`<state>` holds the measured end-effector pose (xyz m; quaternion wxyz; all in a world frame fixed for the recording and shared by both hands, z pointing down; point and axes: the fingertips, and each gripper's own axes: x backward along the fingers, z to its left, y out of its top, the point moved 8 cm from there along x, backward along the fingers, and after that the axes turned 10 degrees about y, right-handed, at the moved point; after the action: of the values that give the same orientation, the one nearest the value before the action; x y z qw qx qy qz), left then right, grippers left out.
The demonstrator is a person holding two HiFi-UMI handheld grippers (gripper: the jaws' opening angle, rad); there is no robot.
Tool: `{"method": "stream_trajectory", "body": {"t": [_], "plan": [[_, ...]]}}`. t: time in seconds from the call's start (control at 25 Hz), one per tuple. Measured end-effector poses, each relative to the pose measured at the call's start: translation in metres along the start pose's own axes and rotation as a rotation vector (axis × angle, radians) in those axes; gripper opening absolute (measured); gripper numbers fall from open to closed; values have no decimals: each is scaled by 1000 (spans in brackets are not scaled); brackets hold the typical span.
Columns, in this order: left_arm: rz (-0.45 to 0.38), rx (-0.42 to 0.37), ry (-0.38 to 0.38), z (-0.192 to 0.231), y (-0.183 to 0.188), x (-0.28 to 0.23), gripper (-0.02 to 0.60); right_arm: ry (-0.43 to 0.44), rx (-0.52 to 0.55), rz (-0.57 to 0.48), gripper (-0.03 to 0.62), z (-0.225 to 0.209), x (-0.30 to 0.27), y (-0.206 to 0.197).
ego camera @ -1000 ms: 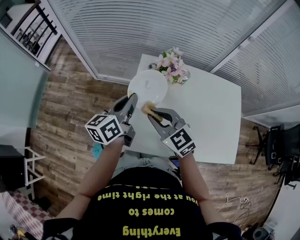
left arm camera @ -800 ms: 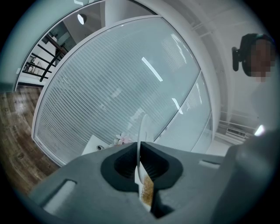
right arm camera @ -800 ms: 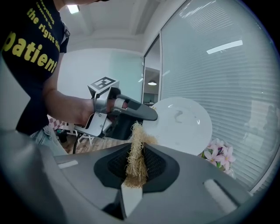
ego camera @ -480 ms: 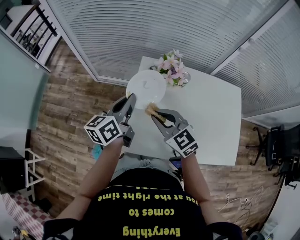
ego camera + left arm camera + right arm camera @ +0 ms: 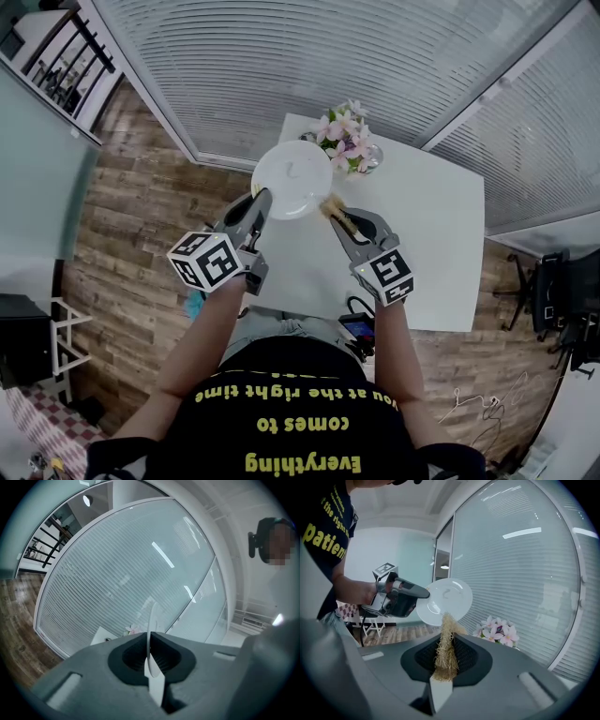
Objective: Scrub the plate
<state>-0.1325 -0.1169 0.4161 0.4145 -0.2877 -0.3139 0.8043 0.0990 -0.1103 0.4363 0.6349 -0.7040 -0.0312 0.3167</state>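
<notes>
Starting on the left: the left hand-held gripper (image 5: pixel 262 198) is clamped tight on the near rim of the white plate (image 5: pixel 292 176), so the plate is up in the air over the far left corner of the white counter (image 5: pixel 427 239), not resting on it. From the head view you get the plate's round face. The left gripper view only gives it edge-on, a thin white sliver pinched between the two dark pads.

Moving right, the right hand-held gripper (image 5: pixel 340 215) is closed narrow on a straw-coloured fibre scrubber (image 5: pixel 331 204). Its frayed tip sits just beside the plate's right rim, and I can't tell if it's actually touching. The right gripper view is the only one showing the fibres squeezed between the pads, plus a little curly mark on the plate's face.

Further right and back, pink flowers (image 5: pixel 345 136) stand in a glass vase on the counter.

Count: two hand-held grippers, one plate, one scrubber, one bunch of flowers, one counter.
</notes>
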Motion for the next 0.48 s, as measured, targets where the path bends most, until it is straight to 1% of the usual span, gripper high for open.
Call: {"method": "stream_trajectory", "body": {"t": [0.28, 0.32, 0.44, 0.48], "plan": [[5, -8, 3, 1, -2, -1, 9, -87, -47, -12, 48, -19, 15, -9], [4, -29, 10, 1, -1, -1, 9, -94, -54, -17, 48, -21, 17, -10], [4, -133, 31, -3, 0, -1, 9, -115, -86, -29, 48, -28, 22, -15], [4, -149, 31, -3, 0, -1, 9, -123, -96, -31, 48, -30, 23, -17]]}}
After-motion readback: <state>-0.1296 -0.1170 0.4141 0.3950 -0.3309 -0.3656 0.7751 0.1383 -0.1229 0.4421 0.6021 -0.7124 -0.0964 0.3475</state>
